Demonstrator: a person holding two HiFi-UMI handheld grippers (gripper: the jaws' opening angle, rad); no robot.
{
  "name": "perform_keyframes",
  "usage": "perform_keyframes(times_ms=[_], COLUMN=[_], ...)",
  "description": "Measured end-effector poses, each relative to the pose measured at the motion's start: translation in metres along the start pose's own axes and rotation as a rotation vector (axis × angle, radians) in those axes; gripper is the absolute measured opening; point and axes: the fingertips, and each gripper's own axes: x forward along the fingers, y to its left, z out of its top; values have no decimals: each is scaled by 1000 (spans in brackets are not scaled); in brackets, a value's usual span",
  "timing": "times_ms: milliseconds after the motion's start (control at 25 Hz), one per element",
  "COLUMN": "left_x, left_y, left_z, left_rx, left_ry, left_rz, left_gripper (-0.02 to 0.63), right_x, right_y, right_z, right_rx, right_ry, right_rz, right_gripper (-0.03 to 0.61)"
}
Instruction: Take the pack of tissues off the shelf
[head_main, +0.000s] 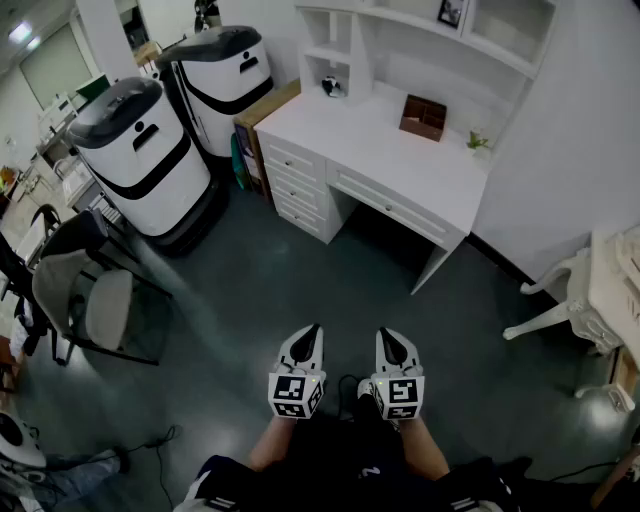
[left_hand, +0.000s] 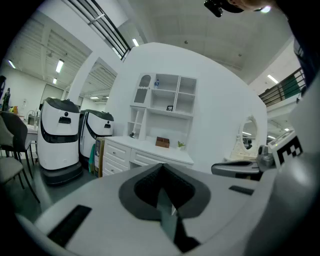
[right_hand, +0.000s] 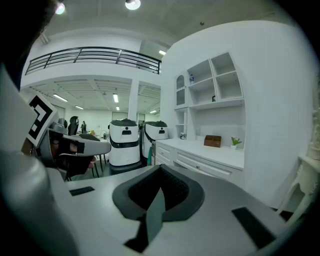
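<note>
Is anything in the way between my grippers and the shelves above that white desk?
Only bare floor lies between the left gripper, right gripper and white desk. The likely tissue pack sits on an upper shelf, so the reach passes over the desktop, past a brown box and plant.

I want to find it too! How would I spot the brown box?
Look at the white desk against the wall. On its top, left of the tiny green plant, sits the box, the only brown thing there.
</note>
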Motion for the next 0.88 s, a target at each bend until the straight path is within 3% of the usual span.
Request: perform_keyframes(times_ms=[400,600,640,680,720,800,880], left_x=[-16,-23,-25,-26,-27,-28,-31], left_y=[-1,5,5,5,5,5,8], left_z=[-3,-7,-8,-9,-11,-14,-14], left_rx=[-1,-19,-22,-23,-25,-26,-18], left_ry=[-9,-4,0,7,16,35,43], left_rz=[-5,-34,-48,-65,-83,-115,-134], left_gripper=[3,3,3,5,54,289,367], right_x=[-15,-17,-17,-17,-17,-18,-17], right_y=[10,18,21,25,28,31,35], right_z=[-5,-7,-8,-9,-9,-6,-5], right_rx=[1,57,72,86,94,98,100], right_ry=[0,-21,-21,-22,-24,-32,-29], right_rz=[-4,-9,-1,10,16,8,-2], right_gripper=[8,13,61,189,270,350,419])
